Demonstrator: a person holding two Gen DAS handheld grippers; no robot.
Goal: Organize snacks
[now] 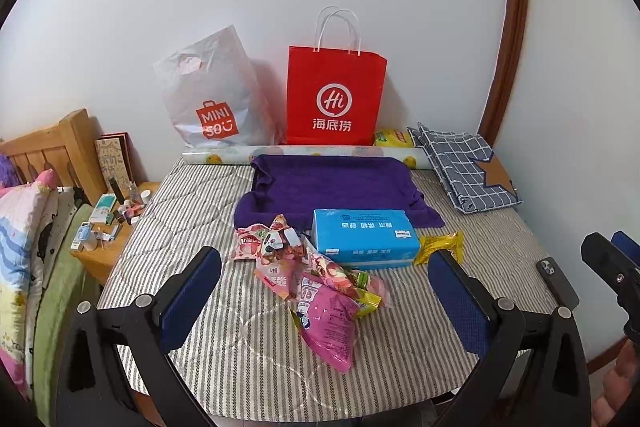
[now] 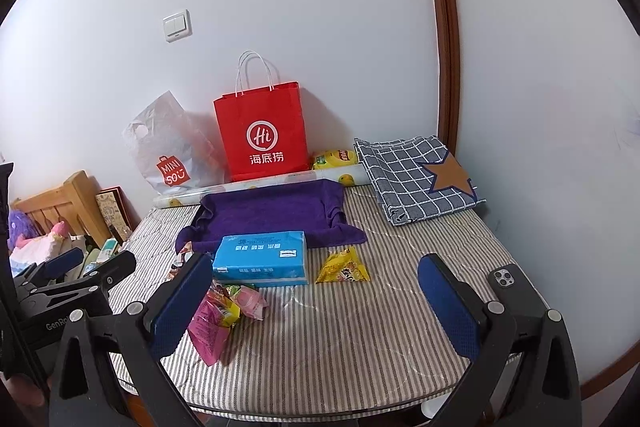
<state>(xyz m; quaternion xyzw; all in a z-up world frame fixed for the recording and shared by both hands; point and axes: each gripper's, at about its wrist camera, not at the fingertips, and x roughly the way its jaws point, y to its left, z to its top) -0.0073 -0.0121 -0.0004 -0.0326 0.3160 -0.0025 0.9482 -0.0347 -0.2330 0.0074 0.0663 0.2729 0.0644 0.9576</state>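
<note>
Left claw (image 1: pixel 326 301) agape — snack packets (image 1: pixel 320 291) between.

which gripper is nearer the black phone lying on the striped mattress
Right. The right gripper has the black phone just outside its right finger. The left gripper sits over the pink snack packets, further left, both open.

The pink snack packets (image 1: pixel 320 291) and the yellow snack packet (image 2: pixel 343 265) are crinkled glossy foil-like plastic, and the blue tissue pack (image 2: pixel 262 258) wears smooth shiny film. They lie on a striped quilted cloth mattress pad (image 2: pixel 340 339), beside a matt, nappy purple towel (image 1: pixel 332 183) and checked woven cloth (image 2: pixel 416 175). Behind stand a matt red paper bag (image 1: pixel 334 95), a thin translucent plastic bag (image 1: pixel 208 95) and a varnished wooden headboard (image 1: pixel 60 147).
</note>
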